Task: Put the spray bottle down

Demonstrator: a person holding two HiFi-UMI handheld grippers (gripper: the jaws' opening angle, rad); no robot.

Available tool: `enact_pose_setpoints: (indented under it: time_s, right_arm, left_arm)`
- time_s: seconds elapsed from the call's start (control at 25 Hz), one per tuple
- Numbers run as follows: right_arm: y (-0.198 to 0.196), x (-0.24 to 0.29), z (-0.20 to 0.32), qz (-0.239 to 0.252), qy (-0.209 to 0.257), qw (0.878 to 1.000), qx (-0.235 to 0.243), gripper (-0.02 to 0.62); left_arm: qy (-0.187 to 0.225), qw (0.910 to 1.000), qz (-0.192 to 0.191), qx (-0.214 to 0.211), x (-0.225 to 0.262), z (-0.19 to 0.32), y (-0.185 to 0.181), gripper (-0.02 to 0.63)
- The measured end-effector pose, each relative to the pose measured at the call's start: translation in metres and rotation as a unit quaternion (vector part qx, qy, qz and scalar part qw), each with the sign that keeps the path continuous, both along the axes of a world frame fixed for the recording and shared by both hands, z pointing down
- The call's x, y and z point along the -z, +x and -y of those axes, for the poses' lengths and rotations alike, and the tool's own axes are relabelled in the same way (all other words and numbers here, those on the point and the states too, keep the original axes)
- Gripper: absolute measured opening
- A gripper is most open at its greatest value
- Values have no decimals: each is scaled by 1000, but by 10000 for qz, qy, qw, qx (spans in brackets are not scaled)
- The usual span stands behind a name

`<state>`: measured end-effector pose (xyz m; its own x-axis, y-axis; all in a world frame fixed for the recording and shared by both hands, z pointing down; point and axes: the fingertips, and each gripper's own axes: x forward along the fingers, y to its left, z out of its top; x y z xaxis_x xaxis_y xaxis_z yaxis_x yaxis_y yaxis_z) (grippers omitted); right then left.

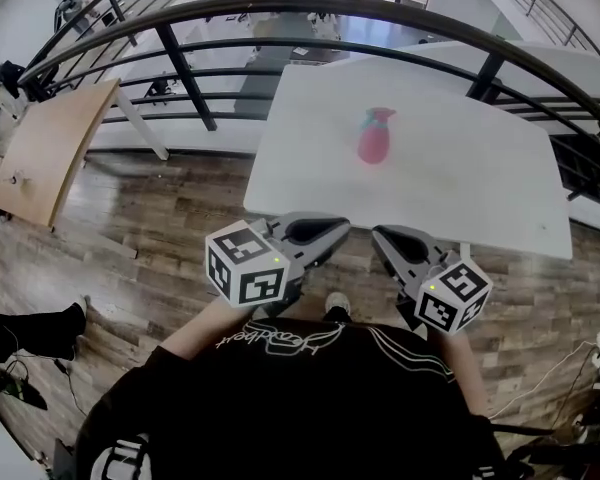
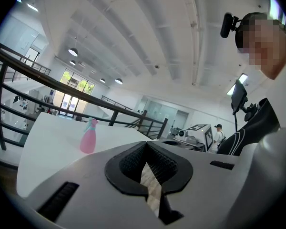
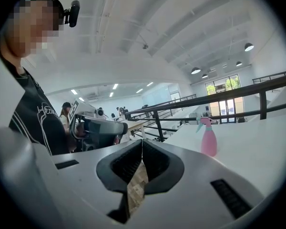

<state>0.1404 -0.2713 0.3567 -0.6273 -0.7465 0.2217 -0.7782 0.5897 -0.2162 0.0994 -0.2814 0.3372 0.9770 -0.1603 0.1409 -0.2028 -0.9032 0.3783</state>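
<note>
A pink spray bottle (image 1: 374, 136) with a teal trigger stands upright and alone on the white table (image 1: 460, 178), well back from its near edge. Both grippers hang close to my body, short of that edge and apart from the bottle. The left gripper (image 1: 332, 230) is shut, its dark pads meeting with nothing between them. The right gripper (image 1: 380, 236) is shut and empty too. From the left gripper view the bottle (image 2: 88, 136) shows far off to the left of the closed jaws. The right gripper view has the bottle (image 3: 209, 138) far off to the right.
A dark curved metal railing (image 1: 180, 63) runs behind and round the table. A wooden tabletop (image 1: 50, 148) stands at the far left on the plank floor. Someone's dark shoe and leg (image 1: 40, 330) lie at the left edge, and cables (image 1: 565, 368) trail at the lower right.
</note>
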Motion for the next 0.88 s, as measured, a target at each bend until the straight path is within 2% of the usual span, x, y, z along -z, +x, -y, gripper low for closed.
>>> enact_pose_setpoints:
  time_s: [0.88]
  right_arm:
    - [9,-6,14,14,-68,9999,-93,17]
  left_arm:
    - [-123,9999,-32,-75,-7,17,12,8]
